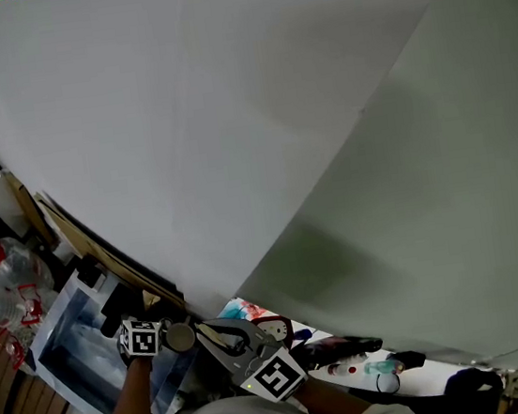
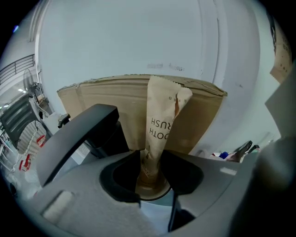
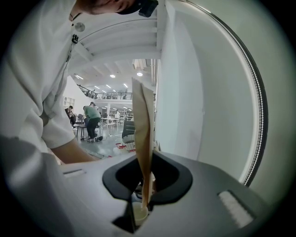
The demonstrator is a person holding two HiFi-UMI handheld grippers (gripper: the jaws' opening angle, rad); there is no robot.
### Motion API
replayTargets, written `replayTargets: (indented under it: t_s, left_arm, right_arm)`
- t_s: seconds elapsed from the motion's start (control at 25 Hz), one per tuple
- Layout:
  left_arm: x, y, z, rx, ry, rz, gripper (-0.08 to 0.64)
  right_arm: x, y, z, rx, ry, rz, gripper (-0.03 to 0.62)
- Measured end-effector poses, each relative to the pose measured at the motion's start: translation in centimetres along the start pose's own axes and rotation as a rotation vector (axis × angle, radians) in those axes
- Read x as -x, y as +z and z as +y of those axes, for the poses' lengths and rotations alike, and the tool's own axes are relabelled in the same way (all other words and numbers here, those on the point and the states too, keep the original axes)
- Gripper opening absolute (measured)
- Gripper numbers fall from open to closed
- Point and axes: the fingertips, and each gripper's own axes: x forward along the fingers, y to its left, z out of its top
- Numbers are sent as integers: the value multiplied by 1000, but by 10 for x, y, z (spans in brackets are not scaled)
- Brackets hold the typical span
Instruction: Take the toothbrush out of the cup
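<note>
Paper-wrapped toothbrush (image 2: 159,125) stands in the cup (image 3: 138,215), whose rim the nearly shut right hand-held gripper (image 3: 143,196) seems to pinch steady, while the left hand-held gripper (image 2: 150,169) clamps it low, ready to lift.

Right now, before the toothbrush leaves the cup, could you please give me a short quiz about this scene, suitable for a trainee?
1. True or false: the paper toothbrush packet lies flat, outside the cup.
2. What stands between the left tongs? A) a spoon B) the toothbrush packet C) nothing
3. In the left gripper view, what stands behind the packet?

Key:
1. False: it stands upright in the cup.
2. B
3. A brown cardboard sheet.
</note>
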Motion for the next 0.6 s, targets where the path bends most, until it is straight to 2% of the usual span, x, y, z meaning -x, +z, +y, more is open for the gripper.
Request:
replayTargets:
  t_s: [0.08, 0.32, 0.6]
  left_arm:
    - [-1, 1, 0, -7, 6, 4, 124]
    - [-5, 0, 2, -14, 25, 21, 113]
    - [-2, 0, 1, -9, 32, 14, 43]
  right_arm:
    - [1, 1, -1, 2, -2, 1, 32]
    - [5, -1, -2, 10, -6, 12, 31]
    - [9, 0, -2, 1, -6, 12, 32]
